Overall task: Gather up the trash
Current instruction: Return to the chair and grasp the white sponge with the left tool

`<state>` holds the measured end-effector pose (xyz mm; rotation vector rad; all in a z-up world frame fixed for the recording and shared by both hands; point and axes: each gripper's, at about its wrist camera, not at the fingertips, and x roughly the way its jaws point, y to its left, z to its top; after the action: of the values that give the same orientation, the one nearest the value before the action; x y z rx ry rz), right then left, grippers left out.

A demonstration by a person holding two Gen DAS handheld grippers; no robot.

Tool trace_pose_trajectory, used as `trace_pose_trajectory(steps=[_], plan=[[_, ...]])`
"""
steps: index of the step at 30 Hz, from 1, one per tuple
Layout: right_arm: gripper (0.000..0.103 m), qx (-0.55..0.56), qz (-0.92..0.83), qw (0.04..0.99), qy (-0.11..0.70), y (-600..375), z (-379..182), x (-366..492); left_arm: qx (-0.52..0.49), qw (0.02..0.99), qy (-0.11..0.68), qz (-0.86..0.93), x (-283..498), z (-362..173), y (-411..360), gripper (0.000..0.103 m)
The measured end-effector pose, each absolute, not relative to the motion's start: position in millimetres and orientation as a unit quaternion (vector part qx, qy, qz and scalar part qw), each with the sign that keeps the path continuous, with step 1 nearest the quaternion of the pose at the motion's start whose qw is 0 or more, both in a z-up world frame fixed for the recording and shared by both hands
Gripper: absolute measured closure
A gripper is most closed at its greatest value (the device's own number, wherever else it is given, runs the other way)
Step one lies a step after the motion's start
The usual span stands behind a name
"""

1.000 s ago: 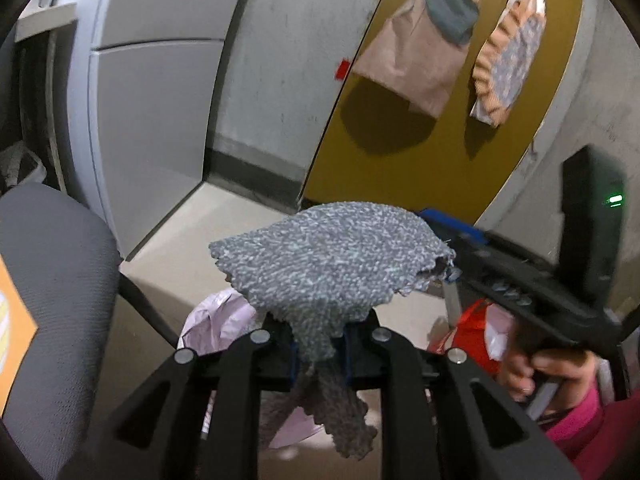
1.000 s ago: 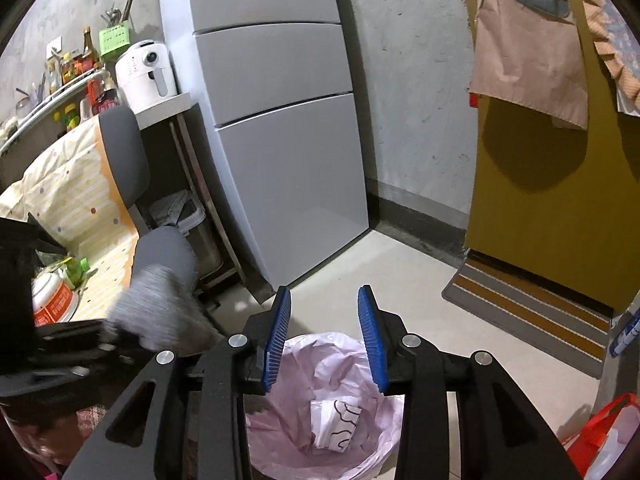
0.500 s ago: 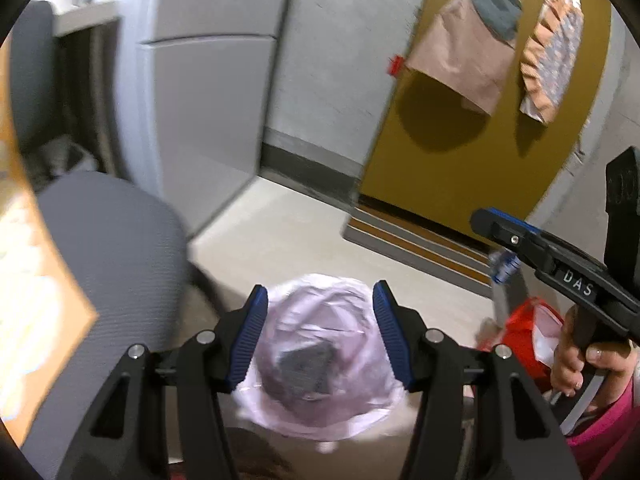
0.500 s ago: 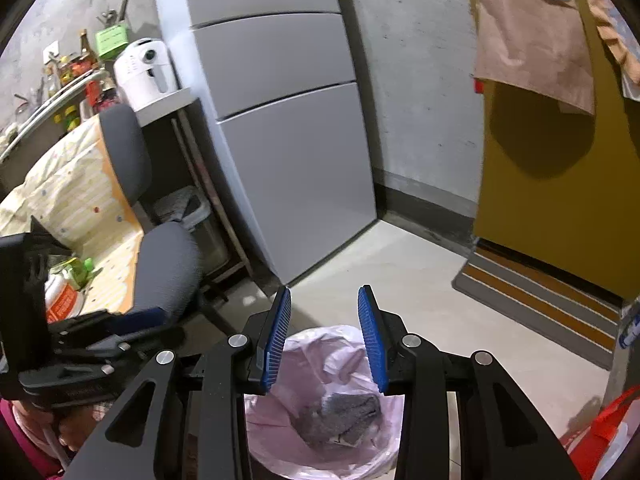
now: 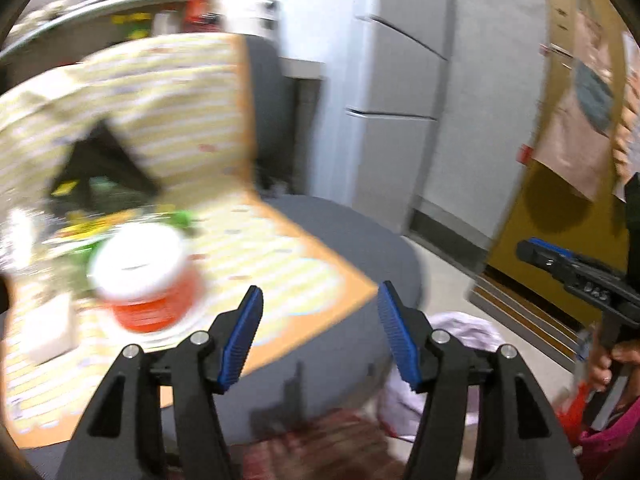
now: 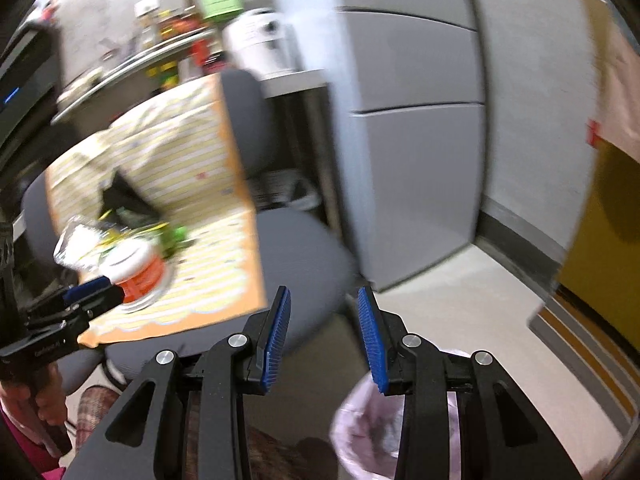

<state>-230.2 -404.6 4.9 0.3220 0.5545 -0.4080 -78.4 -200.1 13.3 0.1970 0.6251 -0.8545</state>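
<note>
The pink trash bag [image 6: 400, 436] sits on the floor beside the gray chair [image 5: 344, 248], with a gray lump of trash inside it. On the chair lies a striped yellow cloth [image 5: 172, 128], and on the cloth is a red and white cup [image 5: 148, 280] next to some green wrappers [image 6: 176, 236]. The left tongs [image 5: 320, 328] hang over the chair seat. They are opening and nothing is between them. The right tongs [image 6: 324, 332] are partly open and empty too, above the chair edge and the bag. A gray fridge [image 6: 416, 152] stands behind the chair.
</note>
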Motion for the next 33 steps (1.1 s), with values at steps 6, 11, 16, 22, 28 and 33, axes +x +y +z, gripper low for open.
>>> trace_pose_trajectory(steps=[6, 11, 16, 22, 28, 33], plan=[[0.057, 0.125, -0.122, 0.941, 0.290, -355.6, 9.4, -165.2, 0.054, 0.907, 0.304, -0.286, -29.2, 13.3, -113.9, 0.033], [0.039, 0.108, -0.066, 0.942, 0.309, -319.2, 4.0, -112.9, 0.039, 0.926, 0.321, -0.194, 10.2, -2.8, -53.1, 0.030], [0.033, 0.098, -0.030, 0.938, 0.330, -289.2, -4.7, -72.3, 0.006, 0.920, 0.360, -0.157, 45.9, -26.8, -21.9, 0.024], [0.033, 0.090, -0.016, 0.935, 0.342, -272.7, -12.7, -50.5, -0.012, 0.901, 0.412, -0.134, 79.3, -55.8, -33.3, 0.023], [0.033, 0.100, -0.026, 0.930, 0.352, -284.8, -23.1, -50.0, -0.008, 0.890, 0.446, -0.098, 112.2, -73.9, -54.8, 0.024], [0.033, 0.104, -0.027, 0.927, 0.360, -292.1, -30.1, -49.9, -0.011, 0.889, 0.451, -0.076, 119.2, -79.1, -53.4, 0.051]])
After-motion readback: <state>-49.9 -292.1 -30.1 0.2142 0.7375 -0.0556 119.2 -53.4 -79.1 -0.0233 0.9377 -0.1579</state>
